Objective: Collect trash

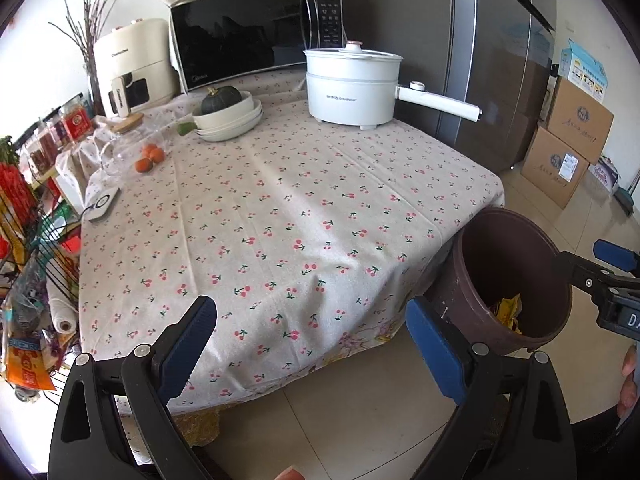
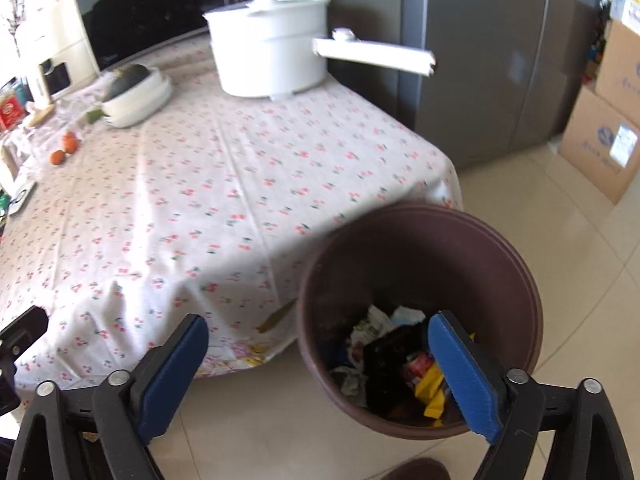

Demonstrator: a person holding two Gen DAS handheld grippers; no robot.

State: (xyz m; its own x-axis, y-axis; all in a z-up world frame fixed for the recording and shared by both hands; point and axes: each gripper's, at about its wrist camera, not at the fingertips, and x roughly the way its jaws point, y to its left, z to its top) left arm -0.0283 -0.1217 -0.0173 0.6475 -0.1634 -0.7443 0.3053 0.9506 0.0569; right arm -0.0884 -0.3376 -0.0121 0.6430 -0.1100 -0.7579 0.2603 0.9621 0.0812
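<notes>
The brown bin [image 2: 420,312] stands on the tiled floor [image 2: 552,216] just beside the near right corner of the surface [image 2: 224,184], its rim level with the hanging edge of the cherry-print cloth. Inside lies mixed trash [image 2: 400,360]: crumpled white paper, a black item, a red-and-white packet and yellow wrappers; the lower layers are in shadow and cannot be told apart. In the left wrist view only a scrap of yellow wrapper [image 1: 508,312] shows within the bin [image 1: 516,276], the rest hidden by its wall. The right gripper [image 2: 320,368] stands with jaws spread wide and nothing between them; its right pad overlaps the bin's mouth in the picture and covers part of the contents. The left gripper [image 1: 312,348] is likewise spread wide and empty, over the near edge of the surface, its right pad in front of the bin's outer wall. The right gripper enters the left wrist view at the right edge [image 1: 612,280], largely cut off. Farther back on the surface are a white electric pot [image 1: 352,88] with a long handle, a stack of white dishes [image 1: 228,120] holding a dark squash, small orange fruits [image 1: 150,158], and a microwave [image 1: 256,36]. The right wrist view is blurred toward the back. Cardboard boxes [image 1: 568,148] stand on the floor at the right.
</notes>
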